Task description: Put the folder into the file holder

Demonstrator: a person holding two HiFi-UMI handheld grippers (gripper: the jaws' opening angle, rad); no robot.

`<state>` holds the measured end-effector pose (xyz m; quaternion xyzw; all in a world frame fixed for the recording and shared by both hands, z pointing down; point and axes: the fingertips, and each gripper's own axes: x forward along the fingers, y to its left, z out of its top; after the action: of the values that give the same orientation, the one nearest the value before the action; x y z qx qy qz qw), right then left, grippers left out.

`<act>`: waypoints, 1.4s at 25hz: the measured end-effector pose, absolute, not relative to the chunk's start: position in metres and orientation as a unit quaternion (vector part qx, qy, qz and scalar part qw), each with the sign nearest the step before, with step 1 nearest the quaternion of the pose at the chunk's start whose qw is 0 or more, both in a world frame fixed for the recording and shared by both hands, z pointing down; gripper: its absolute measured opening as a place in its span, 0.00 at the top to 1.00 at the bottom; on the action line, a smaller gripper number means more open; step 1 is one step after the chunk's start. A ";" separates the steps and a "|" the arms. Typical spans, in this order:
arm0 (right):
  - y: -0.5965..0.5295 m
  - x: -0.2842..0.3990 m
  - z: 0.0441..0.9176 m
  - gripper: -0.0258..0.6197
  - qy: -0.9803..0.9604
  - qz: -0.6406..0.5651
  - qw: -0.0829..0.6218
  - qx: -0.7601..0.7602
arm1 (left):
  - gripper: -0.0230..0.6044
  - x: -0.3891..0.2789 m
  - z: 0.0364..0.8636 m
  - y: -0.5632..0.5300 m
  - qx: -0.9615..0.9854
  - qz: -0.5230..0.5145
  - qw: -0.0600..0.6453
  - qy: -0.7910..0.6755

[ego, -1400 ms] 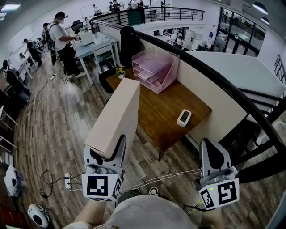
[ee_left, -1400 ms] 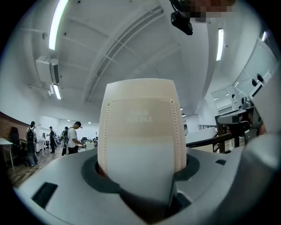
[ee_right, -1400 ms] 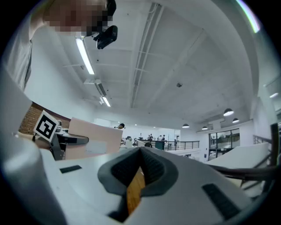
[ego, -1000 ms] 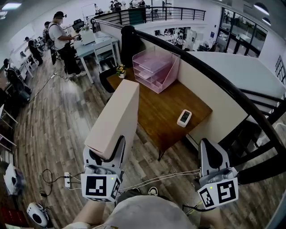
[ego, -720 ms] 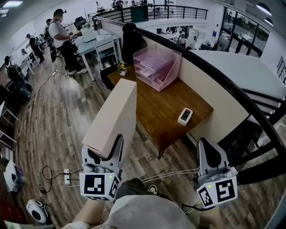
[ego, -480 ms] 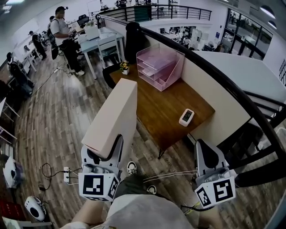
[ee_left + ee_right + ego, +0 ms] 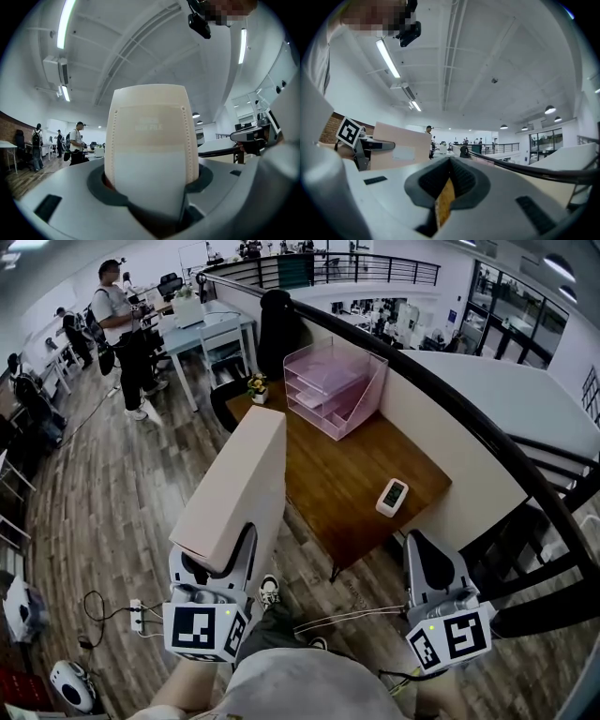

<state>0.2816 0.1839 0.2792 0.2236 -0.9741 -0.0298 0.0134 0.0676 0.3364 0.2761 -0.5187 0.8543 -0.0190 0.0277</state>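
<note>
A tall beige box folder (image 7: 234,488) stands upright in my left gripper (image 7: 220,557), which is shut on its lower end. In the left gripper view the folder (image 7: 150,140) fills the space between the jaws of that gripper (image 7: 150,190). The pink see-through file holder (image 7: 333,390) with stacked shelves sits at the far end of the wooden table (image 7: 342,474), well ahead of the folder. My right gripper (image 7: 427,559) hangs at the lower right, off the table, shut with nothing held; in its own view the right gripper (image 7: 449,183) shows its pads pressed together.
A small white device (image 7: 392,496) lies near the table's right edge. A little potted plant (image 7: 255,388) stands at the far left corner. A black curved railing (image 7: 450,399) runs along the right. People (image 7: 120,329) stand by desks at the far left. Cables (image 7: 112,610) lie on the floor.
The view has crept forward toward the table. A shoe has come into sight below the folder. Both grippers keep their hold and pose. The person at the far left has walked leftward.
</note>
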 end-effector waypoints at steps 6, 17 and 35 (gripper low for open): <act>0.153 0.248 0.287 0.96 -0.971 -0.025 0.022 0.237 | 0.49 0.030 0.281 0.302 -0.530 -0.018 0.022 0.848; 0.078 0.144 0.298 0.96 -0.961 -0.013 0.036 0.273 | 0.49 -0.082 0.287 0.218 -0.563 -0.019 0.009 0.826; -0.003 -0.028 0.331 0.96 -0.931 0.019 0.092 0.354 | 0.49 -0.264 0.291 0.094 -0.649 -0.015 0.002 0.761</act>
<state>-0.0284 -0.0029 0.3310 0.3539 -0.9306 0.0187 0.0916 -0.2635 0.0944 0.2906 -0.6486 0.7610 -0.0151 0.0017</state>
